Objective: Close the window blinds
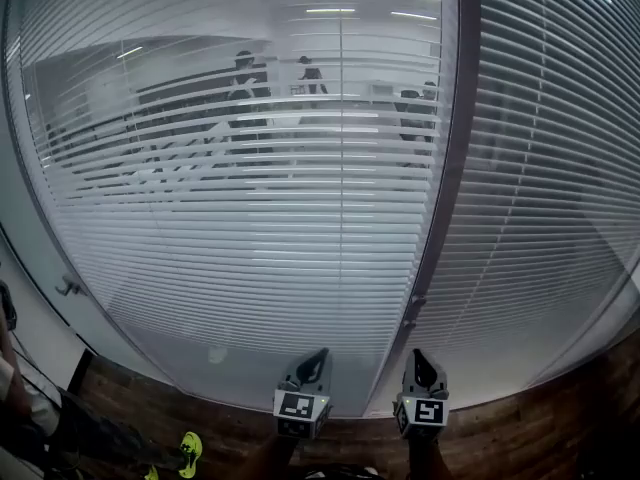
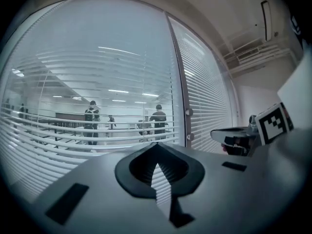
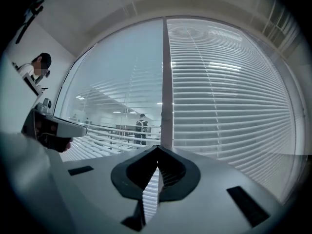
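Left gripper (image 1: 318, 356) and right gripper (image 1: 420, 358) are hovering pressed together, empty. The flimsy white slatted blinds (image 1: 250, 218) are probably calling for the small grey knob (image 1: 412, 307) at twelve o'clock.

Two claws sit side by side at the near edge, both pointing level toward the far side. The left claw (image 1: 318, 358) has its jaws pressed together with nothing between them. Just to its right, the right claw (image 1: 420, 358) is also closed tight and empty.

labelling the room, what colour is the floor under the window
The floor is dark brown wood planking, clearest in the head view.
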### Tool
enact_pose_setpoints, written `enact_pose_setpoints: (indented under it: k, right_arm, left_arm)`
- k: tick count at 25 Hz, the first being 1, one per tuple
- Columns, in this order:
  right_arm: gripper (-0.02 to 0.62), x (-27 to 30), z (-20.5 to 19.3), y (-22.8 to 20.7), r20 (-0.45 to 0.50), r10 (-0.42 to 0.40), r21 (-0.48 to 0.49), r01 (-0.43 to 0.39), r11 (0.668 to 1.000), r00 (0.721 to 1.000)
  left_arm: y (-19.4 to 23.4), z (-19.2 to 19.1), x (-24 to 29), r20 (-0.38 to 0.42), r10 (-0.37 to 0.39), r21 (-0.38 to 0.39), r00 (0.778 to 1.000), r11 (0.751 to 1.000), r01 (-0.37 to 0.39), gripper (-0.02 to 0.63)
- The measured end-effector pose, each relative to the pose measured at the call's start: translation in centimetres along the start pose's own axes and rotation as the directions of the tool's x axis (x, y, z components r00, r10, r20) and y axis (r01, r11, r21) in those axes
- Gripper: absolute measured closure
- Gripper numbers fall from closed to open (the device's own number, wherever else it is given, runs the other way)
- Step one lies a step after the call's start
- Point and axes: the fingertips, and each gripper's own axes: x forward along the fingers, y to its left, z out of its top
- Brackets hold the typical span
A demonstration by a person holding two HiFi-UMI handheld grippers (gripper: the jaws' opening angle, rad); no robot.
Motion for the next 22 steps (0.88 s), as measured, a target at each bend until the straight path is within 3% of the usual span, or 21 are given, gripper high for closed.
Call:
enact_pose_setpoints:
  k: [4, 9, 18, 22]
  right_arm:
    - [0.594, 2.0, 0.9, -1.4, 0.028, 0.035, -0.008, -0.035, 0.999, 0.999]
    - [0.594, 3.2, 1.2, -1.8, -0.036, 0.085, 0.041, -0.083, 0.996, 0.996]
    - [0.594, 4.5, 4.7, -2.7, 0.025, 0.073, -0.051, -0.071, 0.996, 0.997]
    - [0.594, 5.5, 5.7, -2.5, 0.024, 0.084, -0.062, -0.082, 0.995, 0.996]
  left_arm:
    - [0.3, 0.8, 2.2, 0.005, 0.034, -0.014, 0.999, 0.999, -0.034, 0.606]
    - [-0.1, 1.3, 2.9, 0.008, 0.053, -0.043, 0.999, 0.998, -0.053, 0.606]
    - [0.1, 2.8, 3.8, 0.058, 0.098, -0.035, 0.993, 0.995, -0.096, 0.606]
    - [-0.1, 2.5, 4.1, 0.043, 0.102, -0.053, 0.994, 0.994, -0.099, 0.606]
